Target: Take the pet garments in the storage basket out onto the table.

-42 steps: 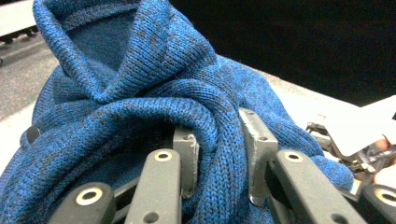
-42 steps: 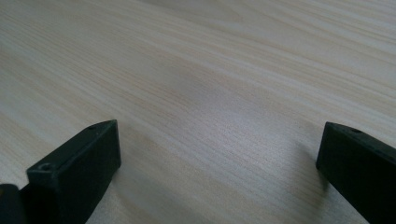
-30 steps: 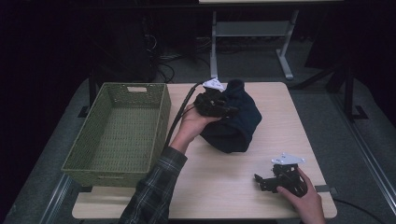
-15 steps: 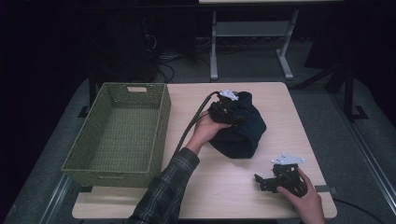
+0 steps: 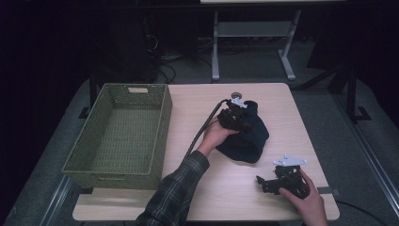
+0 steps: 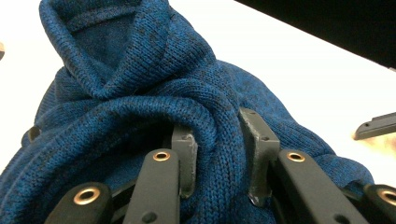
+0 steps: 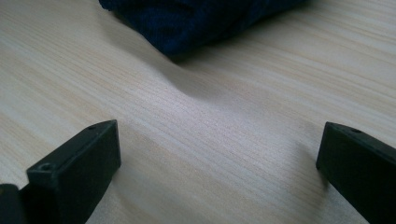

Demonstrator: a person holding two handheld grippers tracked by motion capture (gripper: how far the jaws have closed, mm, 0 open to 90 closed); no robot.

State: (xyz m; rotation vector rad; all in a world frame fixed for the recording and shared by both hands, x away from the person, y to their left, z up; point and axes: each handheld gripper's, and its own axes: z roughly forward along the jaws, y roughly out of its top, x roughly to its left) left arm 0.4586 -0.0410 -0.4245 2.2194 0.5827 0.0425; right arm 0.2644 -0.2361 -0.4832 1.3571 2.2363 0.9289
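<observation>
Knitwear: blue knitted garment (image 5: 244, 136), bunched at centre frame on tabletop (image 5: 282, 101).
Soft, light, floppy, non-slip; left gripper (image 6: 224, 154) fingers pinch a thick fold, the best hold. Right gripper (image 5: 282, 181) fingers spread wide, empty.

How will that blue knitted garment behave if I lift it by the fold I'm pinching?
Probably floppy: the blue knitted garment lies in soft rolled folds, so the rest should hang and stretch below the left tool. The thick knit looks grippy, so slipping seems unlikely. It may drag on the table before clearing.
</observation>
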